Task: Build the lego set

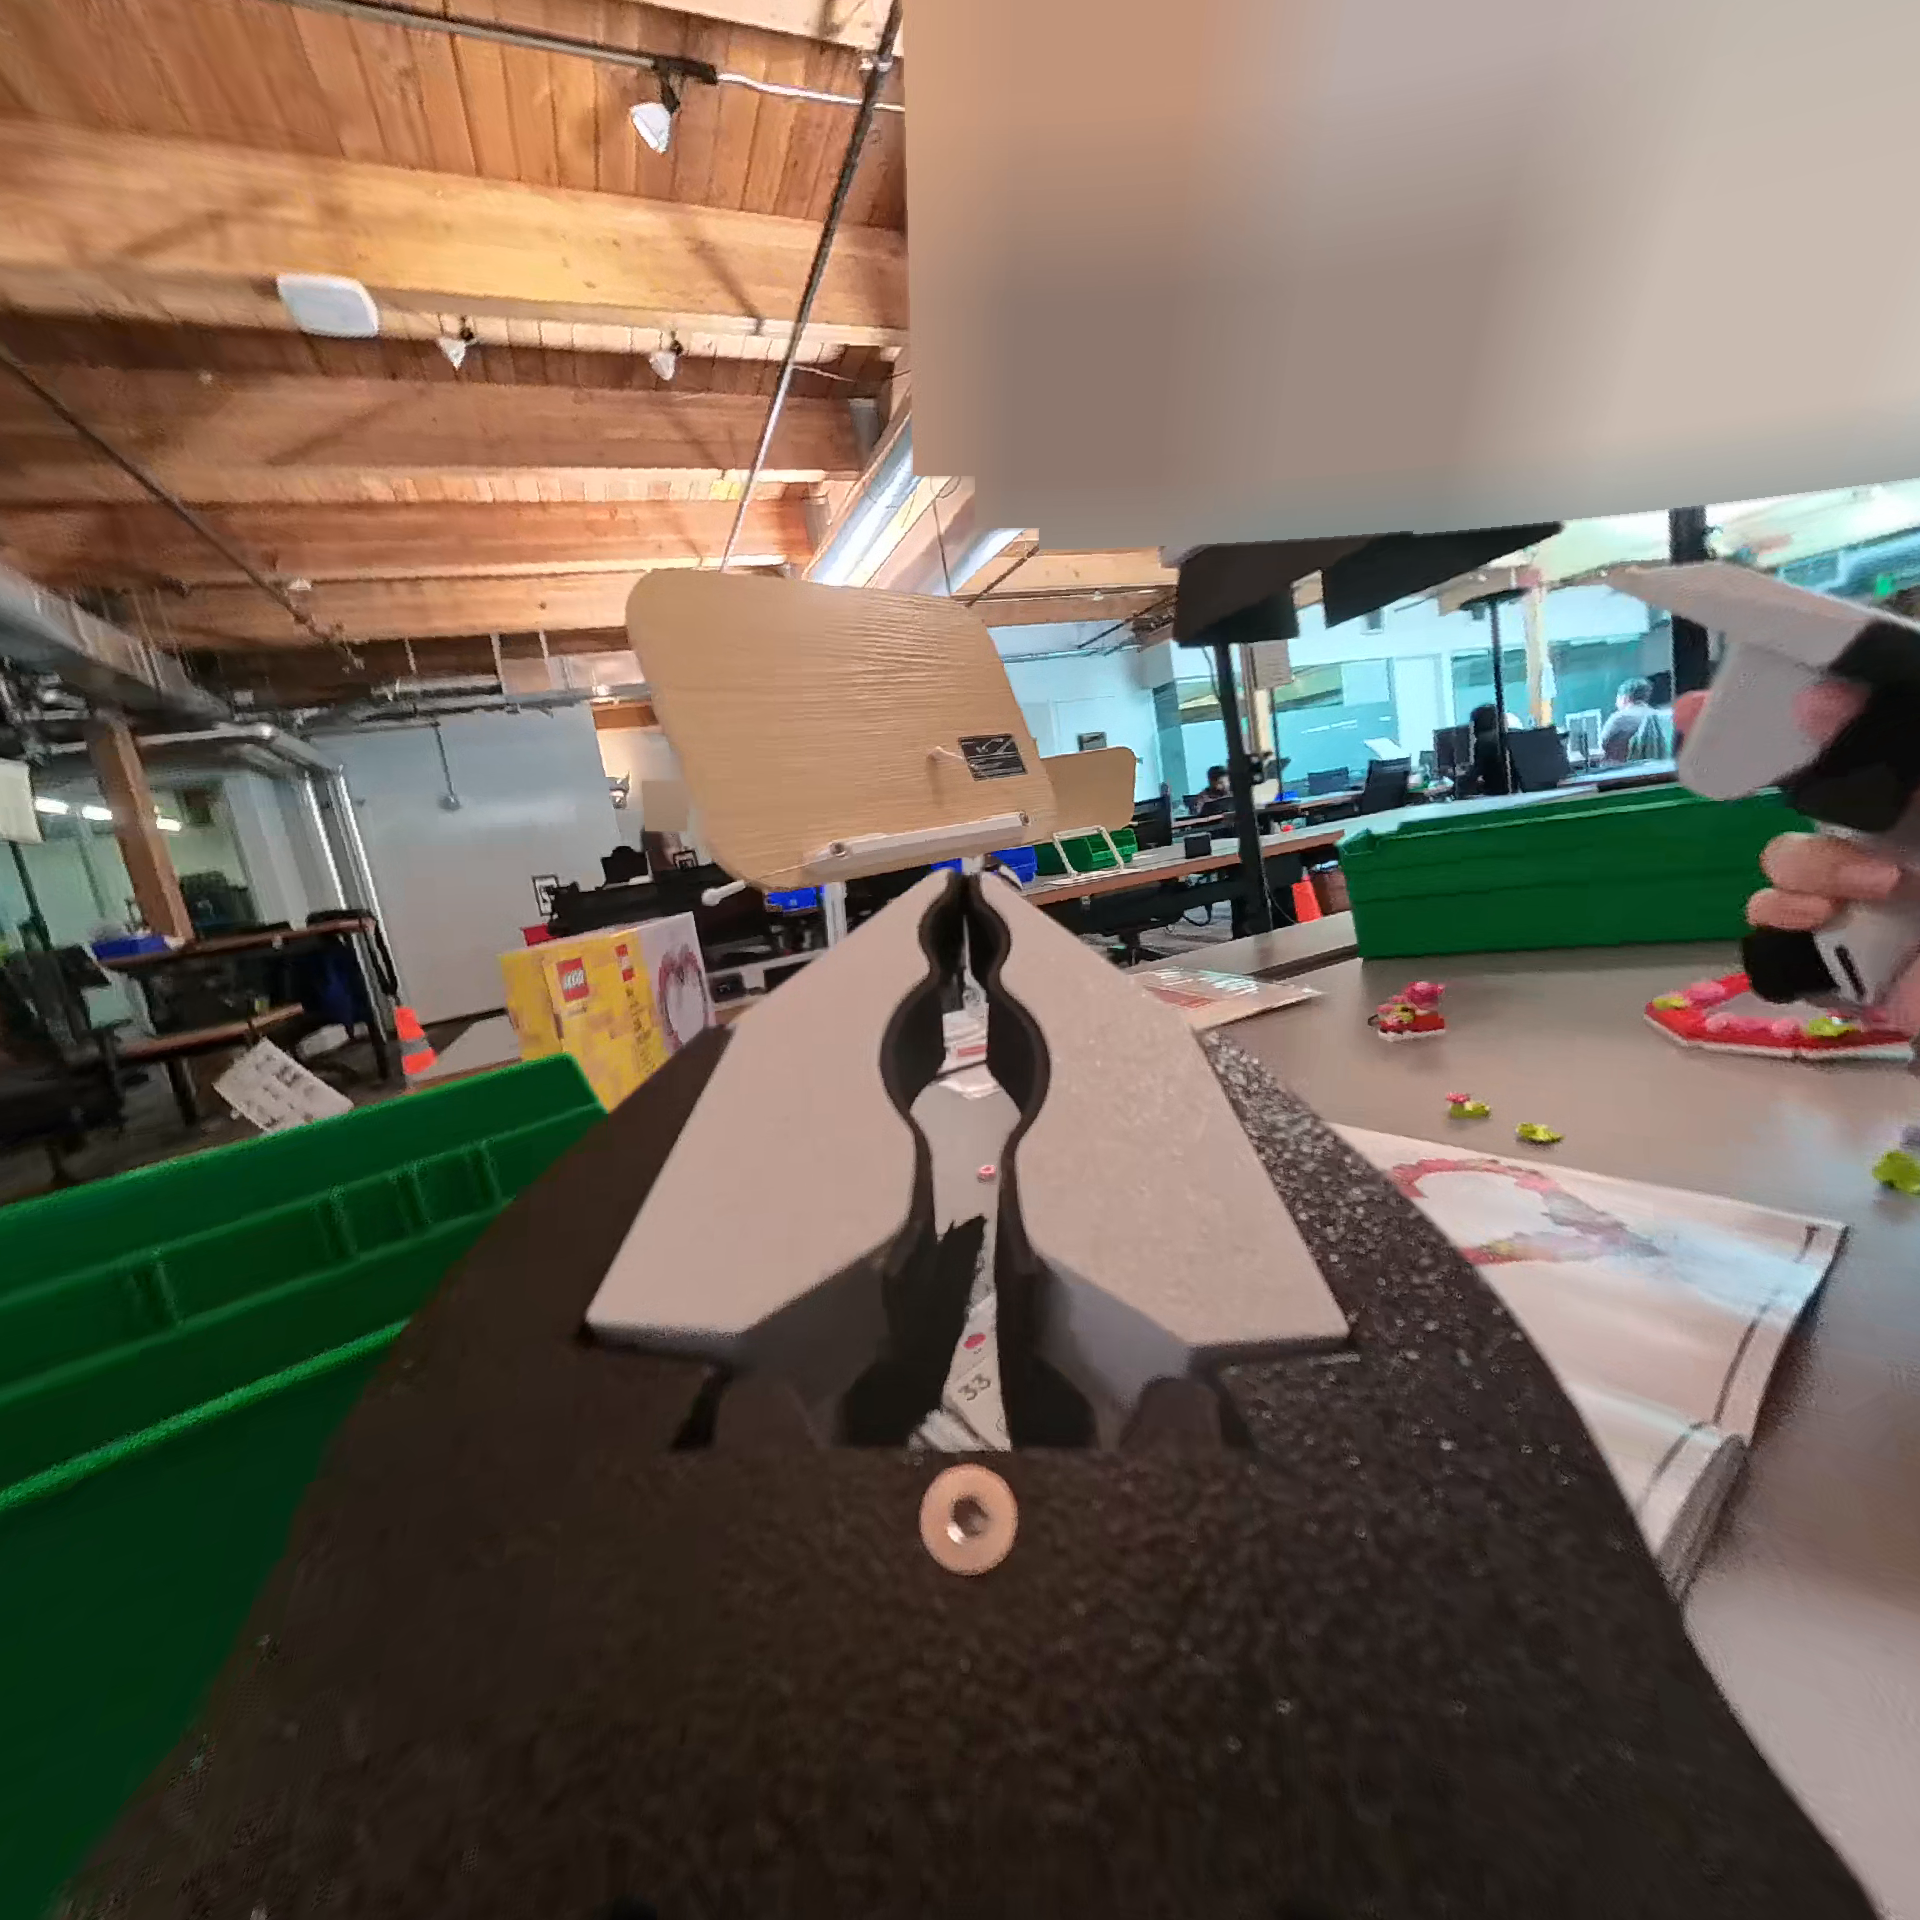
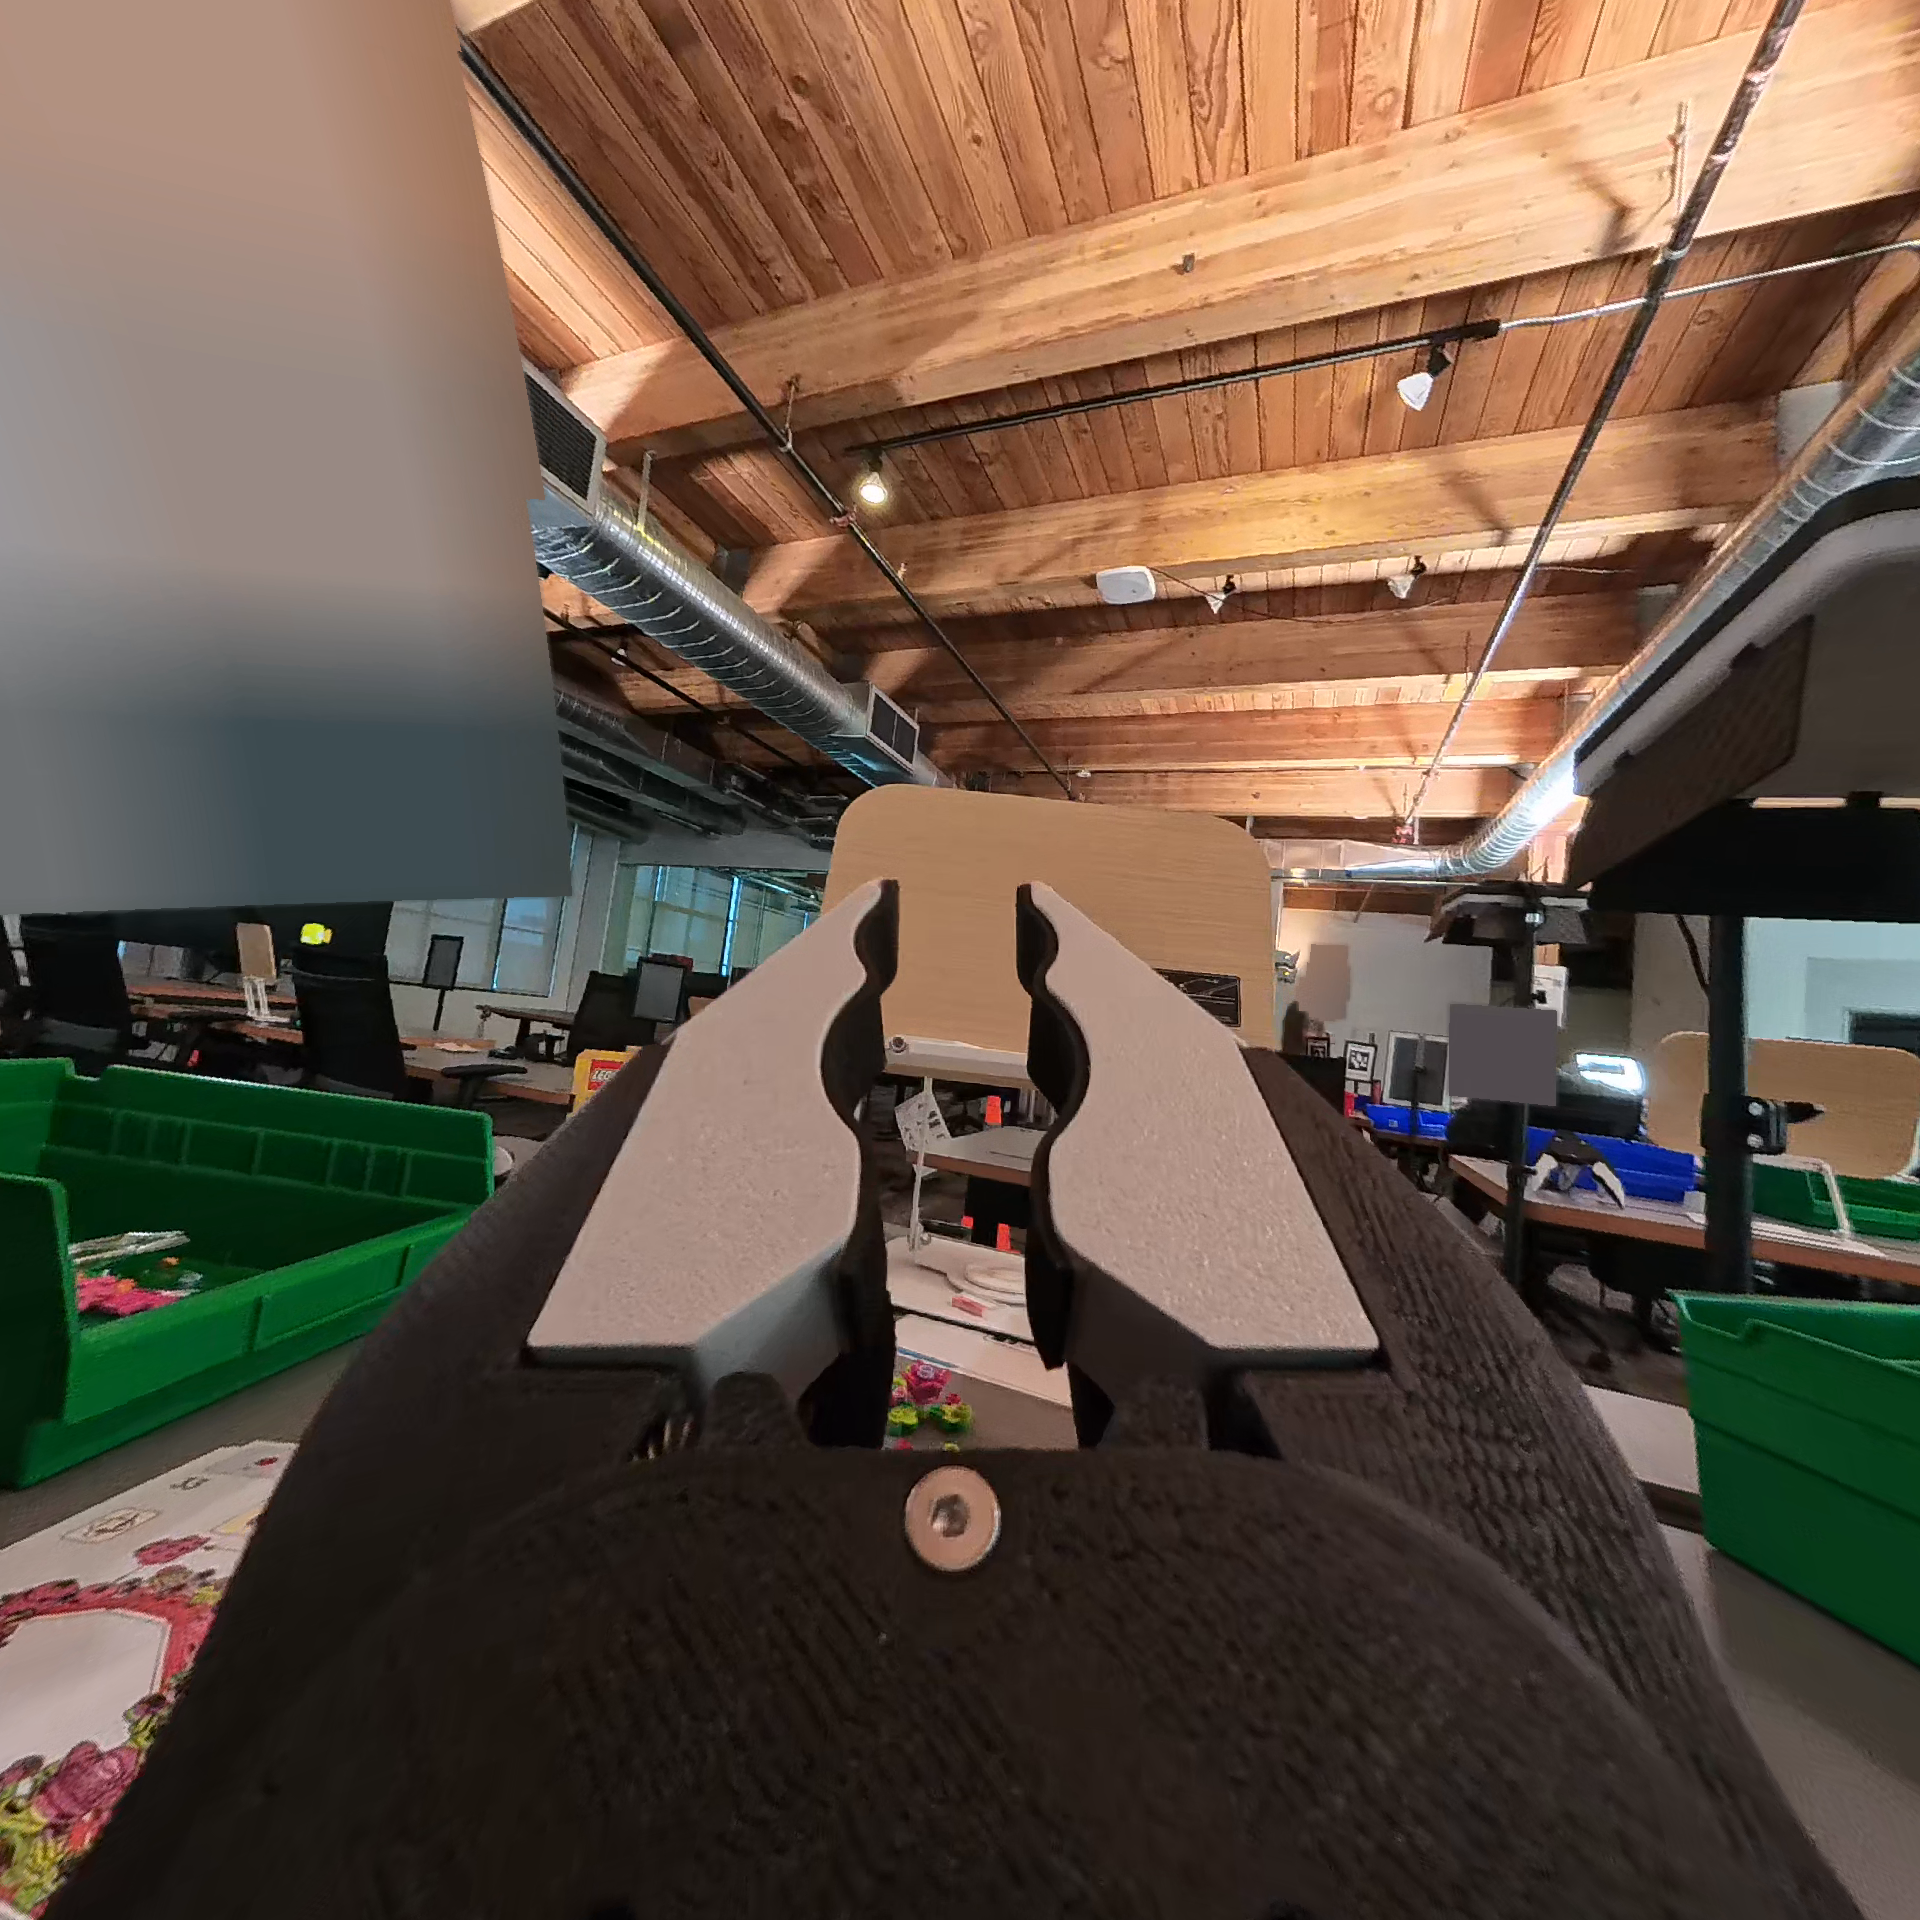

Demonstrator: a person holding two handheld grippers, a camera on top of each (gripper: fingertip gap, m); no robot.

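My left gripper [image 1: 964, 883] is shut and empty, raised above the grey table. A red heart-shaped Lego frame with flowers [image 1: 1766, 1023] lies at the far right of the left wrist view, under the other gripper [image 1: 1808, 790] held in a hand. A small red and pink Lego piece [image 1: 1411, 1010] and loose green flower pieces [image 1: 1538, 1132] lie on the table. My right gripper [image 2: 956, 894] is open and empty, pointing over the table. Small pink and green flower pieces [image 2: 925, 1397] show between its fingers. An instruction booklet shows in both views [image 1: 1621, 1278] [image 2: 94, 1621].
Green bins stand at the left [image 1: 208, 1299], at the back right [image 1: 1538, 883], and on both sides of the right wrist view [image 2: 229, 1226] [image 2: 1808, 1434]. A wooden book stand [image 1: 831, 727] [image 2: 1049, 914] rises at the table's far side. A yellow Lego box [image 1: 592, 1008] stands behind. One gripper's finger ends stand about 25 centimeters off the other's.
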